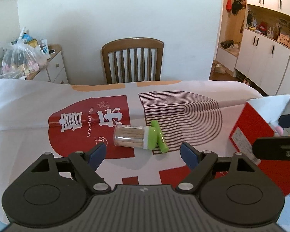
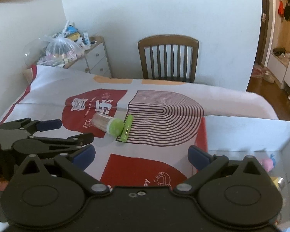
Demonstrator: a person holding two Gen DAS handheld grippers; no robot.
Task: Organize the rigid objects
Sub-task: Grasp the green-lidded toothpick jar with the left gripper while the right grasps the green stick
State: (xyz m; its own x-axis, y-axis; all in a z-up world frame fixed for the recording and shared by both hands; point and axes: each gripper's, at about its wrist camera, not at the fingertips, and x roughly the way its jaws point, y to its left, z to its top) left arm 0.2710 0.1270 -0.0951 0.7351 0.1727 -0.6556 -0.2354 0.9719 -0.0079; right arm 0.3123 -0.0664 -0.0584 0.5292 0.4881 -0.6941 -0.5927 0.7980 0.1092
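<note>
A clear toothpick jar [image 1: 132, 137] with a green lid lies on its side on the patterned tablecloth. It also shows in the right wrist view [image 2: 106, 124]. A green flat stick-like item [image 1: 160, 137] lies right beside the lid, and shows in the right wrist view [image 2: 127, 128] too. My left gripper [image 1: 143, 154] is open and empty, just short of the jar. My right gripper [image 2: 142, 156] is open and empty, over the left wall of a red and white box [image 2: 261, 135]. The box holds a pink toy [image 2: 268, 163] and a yellow item [image 2: 278, 181].
The box stands at the table's right [image 1: 261, 123]. A wooden chair [image 1: 132, 61] stands behind the table's far edge. A low cabinet with a plastic bag [image 1: 21, 58] is at the far left. White cupboards [image 1: 264, 58] stand at the right.
</note>
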